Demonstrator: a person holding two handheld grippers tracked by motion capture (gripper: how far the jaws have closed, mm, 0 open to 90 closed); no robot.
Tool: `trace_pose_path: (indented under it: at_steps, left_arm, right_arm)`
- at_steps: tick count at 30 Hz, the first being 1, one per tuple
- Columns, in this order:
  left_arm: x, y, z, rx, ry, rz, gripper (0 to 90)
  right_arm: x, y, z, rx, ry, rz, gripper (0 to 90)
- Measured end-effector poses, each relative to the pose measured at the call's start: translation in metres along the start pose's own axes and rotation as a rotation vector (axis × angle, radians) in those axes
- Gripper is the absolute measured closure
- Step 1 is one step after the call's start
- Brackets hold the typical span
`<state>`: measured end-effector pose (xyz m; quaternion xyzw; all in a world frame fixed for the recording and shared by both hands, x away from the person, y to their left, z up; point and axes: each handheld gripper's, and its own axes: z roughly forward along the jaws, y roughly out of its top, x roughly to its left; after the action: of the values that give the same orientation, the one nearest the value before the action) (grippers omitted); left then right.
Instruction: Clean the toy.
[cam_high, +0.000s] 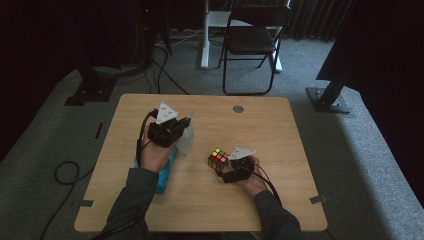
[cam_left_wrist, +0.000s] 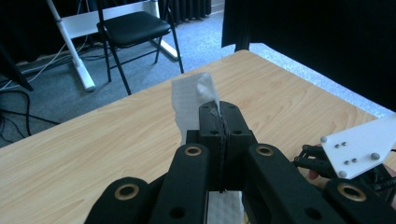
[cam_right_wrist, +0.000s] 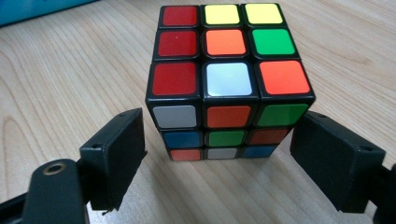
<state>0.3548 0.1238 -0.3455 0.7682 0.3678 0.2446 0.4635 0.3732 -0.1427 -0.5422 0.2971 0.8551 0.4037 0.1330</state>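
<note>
On the bench (cam_high: 200, 200), just behind the left tool (cam_high: 186, 125), lies a blue wipe pack (cam_high: 162, 180); that tool is clenched on a white wipe (cam_left_wrist: 189, 100) pulled up from it. The puzzle cube (cam_right_wrist: 224, 79) sits just ahead of the right tool (cam_right_wrist: 219, 163), its jaws spread, not touching. Next, probably, that tool closes squarely on the cube for wiping.

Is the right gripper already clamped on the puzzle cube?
No. In the right gripper view the fingers stand apart on either side of the puzzle cube, with a gap between each and the cube, which rests on the table.
</note>
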Motion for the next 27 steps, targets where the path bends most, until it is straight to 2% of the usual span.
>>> trace_pose_path:
  at_steps: [10, 27]
  left_arm:
    - [-0.013, 0.005, 0.006, -0.003, -0.028, 0.025, 89.8]
    - [-0.032, 0.011, 0.016, -0.004, -0.074, 0.046, 89.8]
  right_arm:
    - [-0.001, -0.001, 0.002, -0.01, -0.004, -0.002, 30.9]
    - [-0.002, -0.003, 0.003, -0.014, 0.013, 0.009, 33.2]
